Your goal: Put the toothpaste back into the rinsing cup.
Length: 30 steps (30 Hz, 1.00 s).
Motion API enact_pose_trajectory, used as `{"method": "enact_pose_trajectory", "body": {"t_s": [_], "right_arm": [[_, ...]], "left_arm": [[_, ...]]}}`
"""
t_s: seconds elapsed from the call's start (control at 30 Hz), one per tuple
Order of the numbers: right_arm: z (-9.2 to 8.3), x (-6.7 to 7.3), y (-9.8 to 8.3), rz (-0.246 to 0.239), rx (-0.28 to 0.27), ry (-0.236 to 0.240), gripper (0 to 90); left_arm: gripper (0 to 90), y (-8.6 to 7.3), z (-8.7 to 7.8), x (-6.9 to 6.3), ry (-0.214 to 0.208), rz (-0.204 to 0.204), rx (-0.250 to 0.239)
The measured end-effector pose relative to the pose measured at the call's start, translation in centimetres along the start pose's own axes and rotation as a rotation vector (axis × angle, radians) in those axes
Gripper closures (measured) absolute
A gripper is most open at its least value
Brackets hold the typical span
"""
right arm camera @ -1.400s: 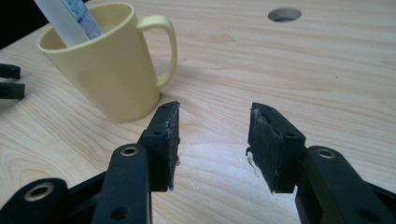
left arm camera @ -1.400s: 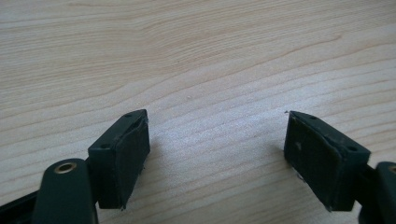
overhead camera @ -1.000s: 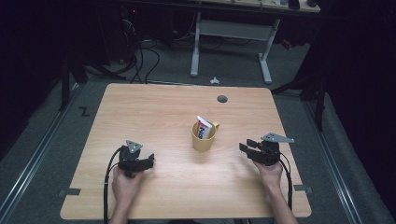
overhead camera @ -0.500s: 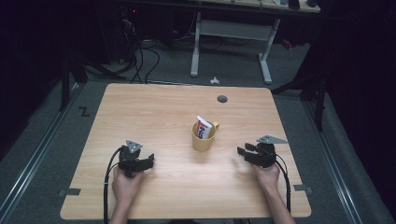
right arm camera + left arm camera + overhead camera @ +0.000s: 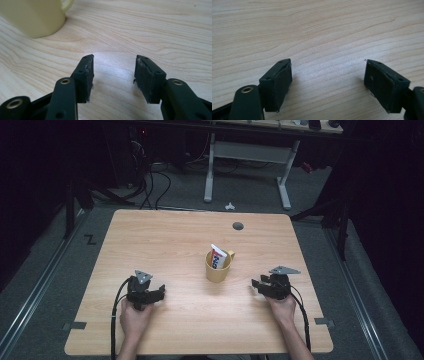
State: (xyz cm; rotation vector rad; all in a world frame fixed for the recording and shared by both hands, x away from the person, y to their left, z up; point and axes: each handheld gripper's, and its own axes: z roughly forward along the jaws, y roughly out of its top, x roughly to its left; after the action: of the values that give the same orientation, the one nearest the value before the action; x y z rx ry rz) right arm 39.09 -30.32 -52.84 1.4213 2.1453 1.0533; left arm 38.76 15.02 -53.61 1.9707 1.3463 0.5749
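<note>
A yellow mug (image 5: 218, 266) stands near the middle of the wooden table (image 5: 165, 240) with a toothpaste tube (image 5: 217, 256) upright in it. My right gripper (image 5: 258, 285) rests low at the table's right, to the right of the mug, jaws apart with bare wood between them; they have just been opening. In the right gripper view the same gripper (image 5: 113, 68) points at the table, and the mug (image 5: 35, 15) sits at the upper left. My left gripper (image 5: 159, 291) lies on the table at the left, open, and its jaws (image 5: 328, 75) frame bare wood.
A round cable hole (image 5: 238, 226) marks the table's far side. Cables (image 5: 116, 312) trail from both grippers toward the near edge. Beyond the table stand a white desk frame (image 5: 247, 165) and floor cables.
My right gripper has sunk toward the tabletop and shifted slightly toward the near edge. The left gripper, the mug and the tube have stayed put.
</note>
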Motion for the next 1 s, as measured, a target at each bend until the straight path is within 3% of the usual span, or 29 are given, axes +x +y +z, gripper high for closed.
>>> {"method": "enact_pose_trajectory", "body": {"t_s": [0.4,0.67,1.0], "right_arm": [[0.3,0.29,0.04,-0.025,0.016,-0.038,49.0],[0.49,0.94,0.03,-0.1,0.028,-0.074,45.8],[0.53,0.86,0.06,-0.097,0.035,-0.073,38.8]], "left_arm": [[22.7,0.0,0.01,-0.01,0.001,0.0,-0.001],[22.8,-0.01,0.0,0.01,0.0,-0.001,-0.001],[22.9,-0.05,-0.06,-0.02,-0.003,0.002,0.0]]}}
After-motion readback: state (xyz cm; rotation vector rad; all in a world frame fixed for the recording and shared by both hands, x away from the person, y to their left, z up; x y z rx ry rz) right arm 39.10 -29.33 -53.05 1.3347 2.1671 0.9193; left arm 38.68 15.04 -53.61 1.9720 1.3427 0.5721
